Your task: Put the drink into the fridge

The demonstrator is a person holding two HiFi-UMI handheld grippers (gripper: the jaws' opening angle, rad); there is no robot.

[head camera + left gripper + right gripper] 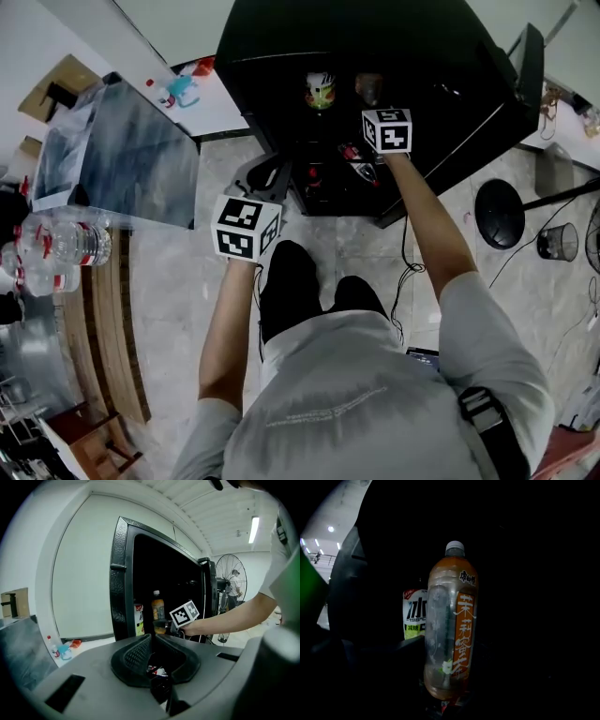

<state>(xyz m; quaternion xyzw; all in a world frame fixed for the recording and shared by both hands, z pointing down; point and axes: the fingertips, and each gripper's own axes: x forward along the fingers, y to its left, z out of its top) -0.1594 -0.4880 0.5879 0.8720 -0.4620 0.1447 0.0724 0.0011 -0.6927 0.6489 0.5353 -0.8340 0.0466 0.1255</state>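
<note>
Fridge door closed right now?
No: the fridge door stands swung open, and the tea bottle shows upright inside the dark compartment beside a white-labelled drink.

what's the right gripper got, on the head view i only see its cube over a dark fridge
Observer: An orange tea bottle, upright between the jaws of the right gripper.
Operator: is it inside the fridge
Observer: The left gripper view shows it within the open front of the fridge, next to a white and green drink.
Operator: and the left gripper, anything in it
Observer: No. In its own view the left gripper has its tips together with nothing between them.
</note>
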